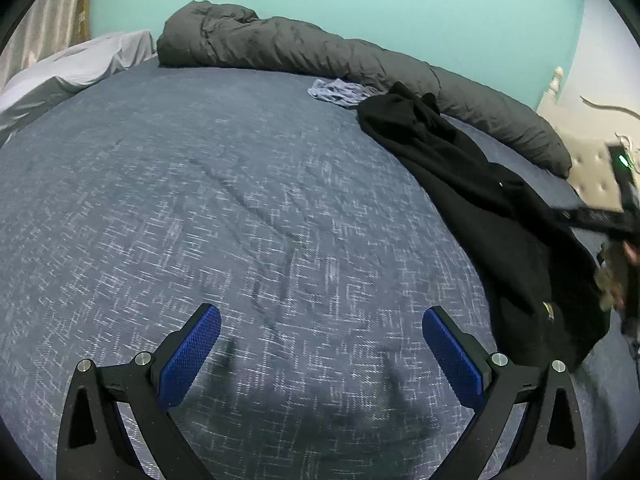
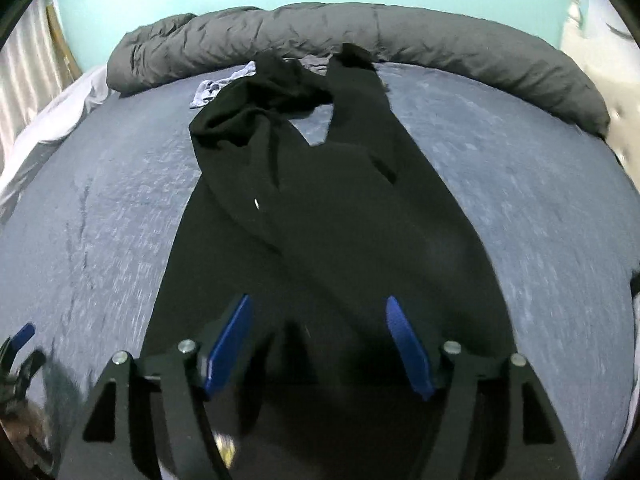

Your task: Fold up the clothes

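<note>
A pair of black trousers (image 2: 320, 208) lies lengthwise on the blue-grey bed cover (image 1: 200, 180), legs pointing away and the left leg crumpled at its far end. My right gripper (image 2: 318, 301) hovers open over the near, wide end of the trousers, with nothing between its blue pads. In the left wrist view the same trousers (image 1: 472, 200) lie off to the right. My left gripper (image 1: 320, 314) stands open above bare bed cover, well left of the cloth. One blue fingertip (image 2: 22, 336) of the left gripper shows at the lower left edge of the right wrist view.
A rolled grey duvet (image 1: 280, 48) runs along the far edge of the bed by the turquoise wall. A small light-blue garment (image 1: 340, 91) lies beside the trouser legs. White bedding (image 1: 72, 68) sits at the far left, a tufted headboard (image 1: 596, 168) at the right.
</note>
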Tool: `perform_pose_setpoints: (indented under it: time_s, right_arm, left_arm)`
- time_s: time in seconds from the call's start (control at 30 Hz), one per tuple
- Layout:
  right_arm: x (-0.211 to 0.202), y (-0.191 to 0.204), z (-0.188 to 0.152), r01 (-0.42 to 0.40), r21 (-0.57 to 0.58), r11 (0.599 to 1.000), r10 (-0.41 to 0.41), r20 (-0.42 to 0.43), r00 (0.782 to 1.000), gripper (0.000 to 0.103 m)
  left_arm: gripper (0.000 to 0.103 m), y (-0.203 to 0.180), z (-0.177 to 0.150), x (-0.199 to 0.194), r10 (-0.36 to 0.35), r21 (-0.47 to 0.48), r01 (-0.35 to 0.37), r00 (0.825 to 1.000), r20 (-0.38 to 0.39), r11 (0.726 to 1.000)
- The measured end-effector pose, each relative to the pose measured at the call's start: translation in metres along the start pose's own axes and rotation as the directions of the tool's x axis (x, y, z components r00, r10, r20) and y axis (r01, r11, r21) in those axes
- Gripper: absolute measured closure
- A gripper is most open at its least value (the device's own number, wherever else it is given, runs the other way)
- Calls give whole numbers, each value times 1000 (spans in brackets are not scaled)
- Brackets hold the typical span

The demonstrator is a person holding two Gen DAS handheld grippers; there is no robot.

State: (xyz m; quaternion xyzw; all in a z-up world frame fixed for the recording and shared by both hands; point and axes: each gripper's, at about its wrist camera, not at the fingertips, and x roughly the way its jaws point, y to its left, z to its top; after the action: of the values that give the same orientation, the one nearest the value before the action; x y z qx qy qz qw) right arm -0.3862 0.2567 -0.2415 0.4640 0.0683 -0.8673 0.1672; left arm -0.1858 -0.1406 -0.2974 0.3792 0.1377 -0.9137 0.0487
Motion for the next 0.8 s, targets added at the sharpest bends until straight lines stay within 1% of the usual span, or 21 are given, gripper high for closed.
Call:
perform_pose_setpoints:
  time_s: [0.1, 0.27, 0.3, 0.33, 0.37, 0.4, 0.47, 0.6, 0.67, 0.7, 0.8]
  right_arm:
    - [17, 13, 20, 19, -42, 999, -20, -15, 1000, 31]
    - [46, 26, 42, 61, -101, 993, -65, -40, 997, 31]
    - [52, 28, 46, 69, -113, 991, -75, -45, 996, 34]
    - [58, 31, 50, 77, -125, 989, -84, -50, 995, 42]
    - [63, 32, 53, 80, -131, 988, -87, -54, 995, 75]
    - [64, 30, 54, 71, -125, 990, -79, -58, 995, 89]
    - [62, 26, 54, 62, -112, 992, -69, -58, 996, 93]
    - [33, 10, 56, 56, -76, 996, -55, 23, 998, 95]
    - [11, -10, 57, 48, -9, 999, -47, 78, 996, 95]
    - [0, -20, 57, 53, 7, 999, -53, 95, 994, 95]
    - [-28, -51, 55, 63, 57, 996, -70, 133, 989, 95]
  left_arm:
    - [0, -2, 0, 2, -13, -1, 13, 1000, -12, 1000]
    - [0, -4, 0, 5, -27, -9, 27, 999, -28, 1000]
    - [0, -5, -1, 7, -32, -8, 32, 999, -37, 999]
    - [0, -6, -1, 9, -39, -11, 38, 998, -47, 999]
    - [0, -6, -1, 10, -46, -16, 46, 997, -57, 999]
    - [0, -6, -1, 12, -62, -24, 60, 996, -68, 998]
    - [0, -10, -2, 15, -79, -28, 77, 994, -80, 997]
    - [0, -25, -4, 18, -96, -6, 96, 991, -96, 995]
    - [0, -39, -7, 20, -131, 2, 132, 985, -110, 991]
    - [0, -46, -8, 21, -152, 8, 154, 981, -118, 988]
    - [0, -74, -12, 26, -225, 40, 233, 963, -147, 972]
